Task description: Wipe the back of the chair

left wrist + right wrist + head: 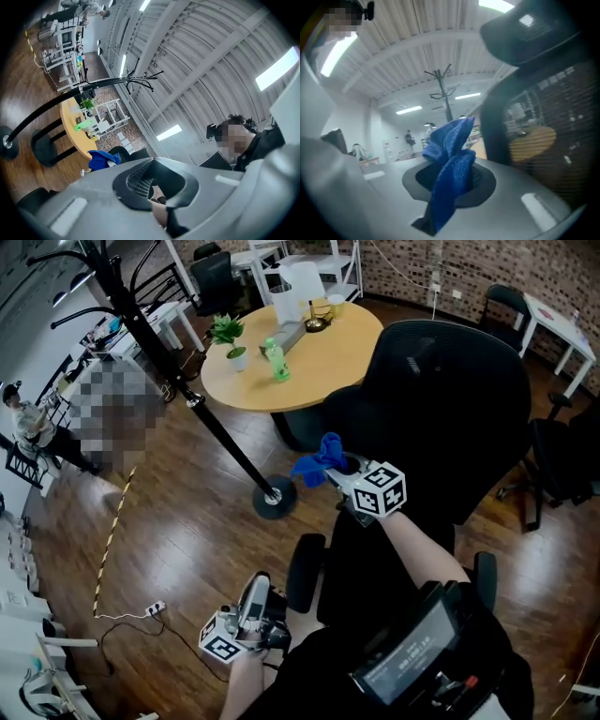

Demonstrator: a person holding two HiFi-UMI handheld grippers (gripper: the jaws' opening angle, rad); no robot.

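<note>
Low on your left, the left claw (251,592) hangs near your hip with its jaws together and nothing between them, well apart from the chair. Farther off, a black coat stand (192,399) leans across the wooden floor (169,521). Past it is the round worktop (319,362), carrying a green bottle (276,361) and a small potted plant (228,334). In the middle, your right claw (339,470) is clamped on a bunched blue cloth (317,460), which sticks up out of the jaws. The cloth sits just beside the left edge of the black mesh chair back (445,399). Whether it touches the mesh cannot be told. The chair back fills the right of your view.
</note>
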